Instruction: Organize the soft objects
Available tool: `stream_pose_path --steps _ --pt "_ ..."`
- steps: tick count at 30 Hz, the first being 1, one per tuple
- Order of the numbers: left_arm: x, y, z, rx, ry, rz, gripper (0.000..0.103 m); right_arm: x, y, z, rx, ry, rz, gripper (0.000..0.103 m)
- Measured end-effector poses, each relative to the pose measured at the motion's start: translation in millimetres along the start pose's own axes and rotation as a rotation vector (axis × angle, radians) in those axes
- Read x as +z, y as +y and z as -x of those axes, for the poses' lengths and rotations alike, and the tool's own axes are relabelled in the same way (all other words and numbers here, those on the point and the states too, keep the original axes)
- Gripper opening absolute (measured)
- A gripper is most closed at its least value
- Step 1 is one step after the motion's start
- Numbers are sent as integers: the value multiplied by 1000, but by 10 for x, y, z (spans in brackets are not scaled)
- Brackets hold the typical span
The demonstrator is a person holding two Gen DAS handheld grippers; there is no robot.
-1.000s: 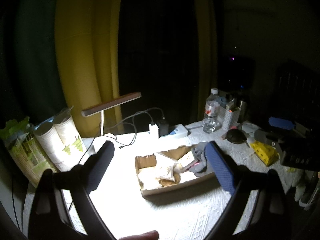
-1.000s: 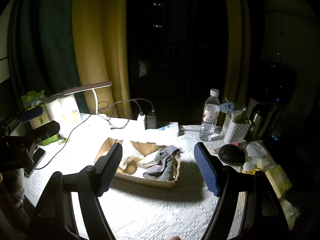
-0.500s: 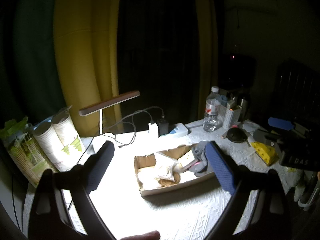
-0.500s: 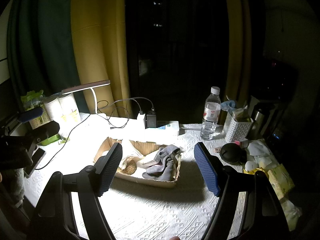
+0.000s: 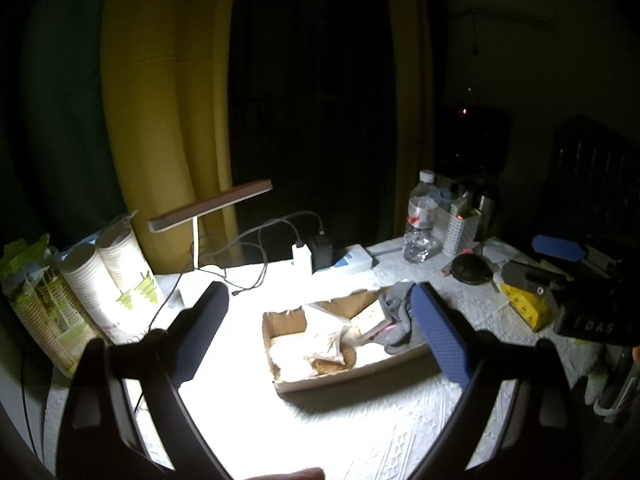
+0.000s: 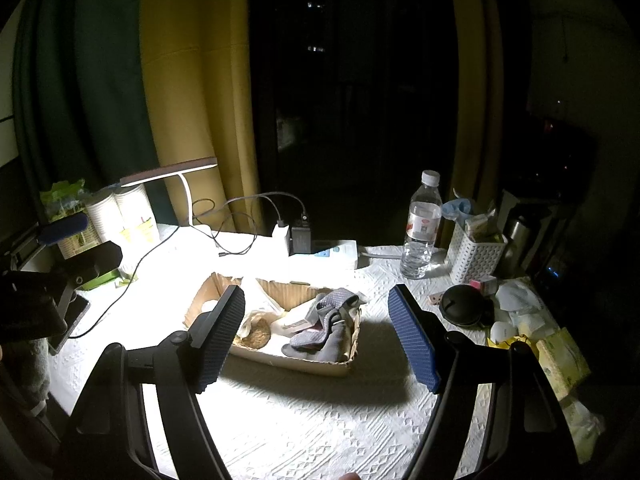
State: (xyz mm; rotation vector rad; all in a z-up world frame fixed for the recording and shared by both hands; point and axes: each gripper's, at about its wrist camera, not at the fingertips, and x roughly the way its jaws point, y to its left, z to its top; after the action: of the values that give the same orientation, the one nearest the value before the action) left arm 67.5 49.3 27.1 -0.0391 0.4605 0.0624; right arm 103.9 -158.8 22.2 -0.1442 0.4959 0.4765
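Both wrist views look down, from either side, at one cardboard tray (image 5: 352,372).

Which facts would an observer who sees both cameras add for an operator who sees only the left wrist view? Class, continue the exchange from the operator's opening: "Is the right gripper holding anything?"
Observer: No. The right wrist view shows the right gripper open and empty, above the table in front of the cardboard box.
Operator: My view hides part of the grey socks. Where do they lie?
Observer: At the box's right end, heaped together, with nothing on top of them.
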Motion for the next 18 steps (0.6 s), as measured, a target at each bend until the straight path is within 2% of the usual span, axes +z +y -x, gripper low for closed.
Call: stream_pose_path --steps 18 --pt "8 -102 -116 -16 7 -27 94 -17 -37 -32 1 3 -3 77"
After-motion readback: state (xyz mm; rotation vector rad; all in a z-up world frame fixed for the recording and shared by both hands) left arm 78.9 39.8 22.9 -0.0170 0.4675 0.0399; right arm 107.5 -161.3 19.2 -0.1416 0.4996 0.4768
